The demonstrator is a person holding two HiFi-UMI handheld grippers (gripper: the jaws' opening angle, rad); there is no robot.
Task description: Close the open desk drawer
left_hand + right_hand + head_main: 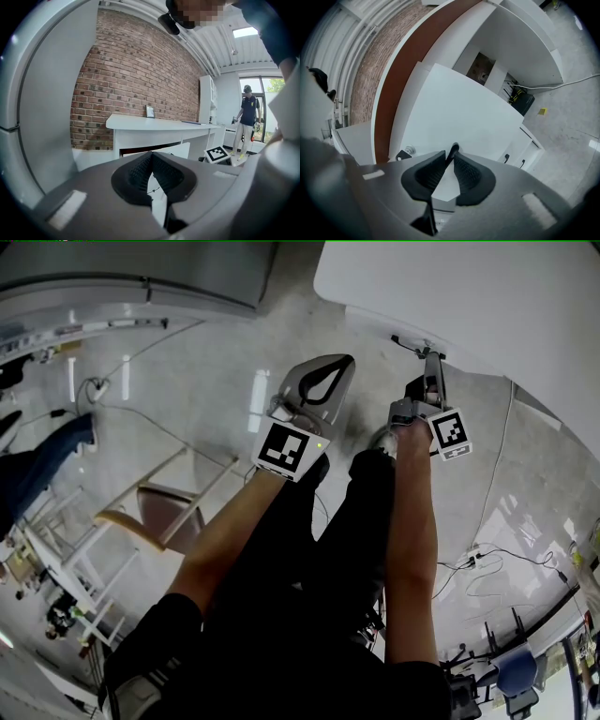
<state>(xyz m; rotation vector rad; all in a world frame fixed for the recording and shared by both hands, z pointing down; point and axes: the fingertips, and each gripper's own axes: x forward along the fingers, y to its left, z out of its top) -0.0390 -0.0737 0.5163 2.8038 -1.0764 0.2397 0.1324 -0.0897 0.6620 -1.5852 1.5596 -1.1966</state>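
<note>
Right claw [450, 158] has its tips nipped on the thin black drawer handle [453, 148], with the white drawer front [459, 112] directly ahead. Left claw [152, 161] is closed and empty. Ahead of it the open drawer [180, 150] juts from under the worktop [154, 123]. Bare floor [562, 117] lies right of the right claw.

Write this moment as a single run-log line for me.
left gripper: shut, empty | right gripper: shut on drawer handle | drawer front: white

Grey left tool [330, 371], right tool [430, 367]; black-white marker cubes [284, 448]; black clothes [309, 559].
</note>
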